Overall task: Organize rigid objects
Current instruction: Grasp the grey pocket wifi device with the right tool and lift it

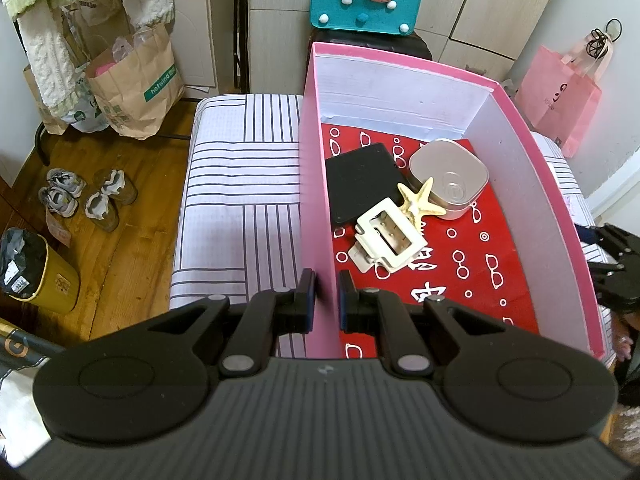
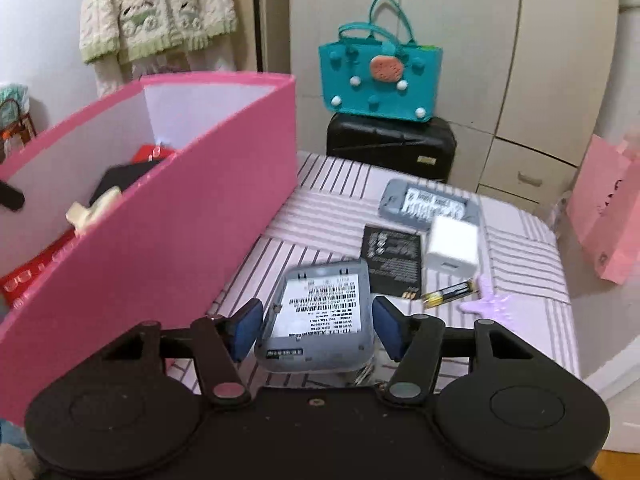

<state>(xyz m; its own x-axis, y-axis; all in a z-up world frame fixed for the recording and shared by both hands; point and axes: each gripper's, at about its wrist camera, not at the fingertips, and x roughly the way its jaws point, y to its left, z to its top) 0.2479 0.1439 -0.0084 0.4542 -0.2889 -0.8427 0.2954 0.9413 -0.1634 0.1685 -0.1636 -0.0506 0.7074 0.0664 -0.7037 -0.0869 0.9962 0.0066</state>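
Your left gripper [image 1: 327,300] has its jaws pinched on the near-left wall of the pink box [image 1: 316,184]. Ahead of those jaws, inside the box on its red liner: a white clip [image 1: 390,242], a starfish [image 1: 420,200], a black pad [image 1: 362,182] and a silver tin [image 1: 450,178] further ahead-right.

Your right gripper [image 2: 318,328] has jaws spread wide, w/ a grey device [image 2: 320,316] label-up between them; can't tell if the pads touch it, the frame is blurred. Ahead-right of those jaws on the striped bed [image 2: 520,264]: black card [image 2: 394,260], white charger [image 2: 454,248], battery [image 2: 448,294], lilac starfish [image 2: 486,302], a 2nd grey device [image 2: 428,202]. The box sits left of the jaws.
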